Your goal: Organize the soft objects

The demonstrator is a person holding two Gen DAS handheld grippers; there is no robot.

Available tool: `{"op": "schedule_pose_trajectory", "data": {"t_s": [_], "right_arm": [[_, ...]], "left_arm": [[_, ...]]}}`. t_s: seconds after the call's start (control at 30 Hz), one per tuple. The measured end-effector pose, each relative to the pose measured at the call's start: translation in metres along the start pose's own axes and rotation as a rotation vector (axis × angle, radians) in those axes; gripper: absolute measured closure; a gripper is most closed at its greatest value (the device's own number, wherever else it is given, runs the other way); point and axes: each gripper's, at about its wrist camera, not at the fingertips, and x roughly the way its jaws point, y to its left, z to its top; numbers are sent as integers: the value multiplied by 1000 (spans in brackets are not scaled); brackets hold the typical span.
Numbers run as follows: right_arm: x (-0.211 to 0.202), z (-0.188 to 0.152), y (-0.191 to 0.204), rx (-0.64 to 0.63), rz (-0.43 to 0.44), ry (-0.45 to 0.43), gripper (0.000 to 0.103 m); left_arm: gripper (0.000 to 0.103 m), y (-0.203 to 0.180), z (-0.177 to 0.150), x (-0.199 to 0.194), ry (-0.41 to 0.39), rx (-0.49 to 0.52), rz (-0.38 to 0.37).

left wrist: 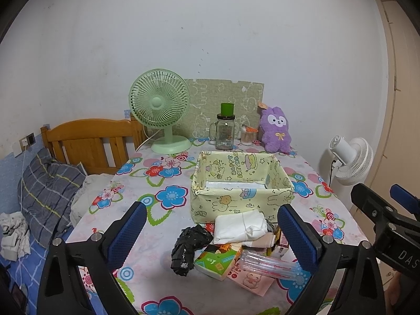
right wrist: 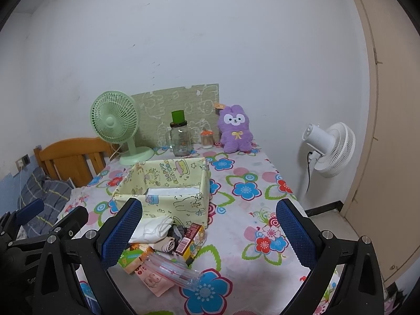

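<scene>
A yellow fabric storage box (left wrist: 278, 191) (right wrist: 178, 204) stands open in the middle of the flowered table. In front of it lies a pile: a folded white cloth (left wrist: 239, 225) (right wrist: 155, 227), a crumpled black bag (left wrist: 189, 246), a beige rolled cloth (left wrist: 258, 241), grey socks (right wrist: 178, 232), green tissue packs (left wrist: 215, 261) (right wrist: 131, 258), a pink packet (left wrist: 249, 279) and a clear tube (left wrist: 270, 263) (right wrist: 178, 270). My left gripper (left wrist: 212, 239) is open above the pile. My right gripper (right wrist: 208, 236) is open, just right of the pile.
A green desk fan (left wrist: 160, 110), a glass jar with a green cap (left wrist: 225, 131), a cotton swab jar (left wrist: 246, 136) and a purple plush (left wrist: 275, 128) stand along the wall. A bed with pillow (left wrist: 47, 194) lies left; a white floor fan (left wrist: 349, 157) stands right.
</scene>
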Motion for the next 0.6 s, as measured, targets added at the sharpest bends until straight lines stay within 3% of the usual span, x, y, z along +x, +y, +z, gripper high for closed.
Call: {"op": "schedule_pose_trajectory", "data": {"t_s": [0.6], "right_arm": [[25,-1,5,4,34,39,4]], "left_arm": [[4,-18,-11,21,16,25,-27]]}}
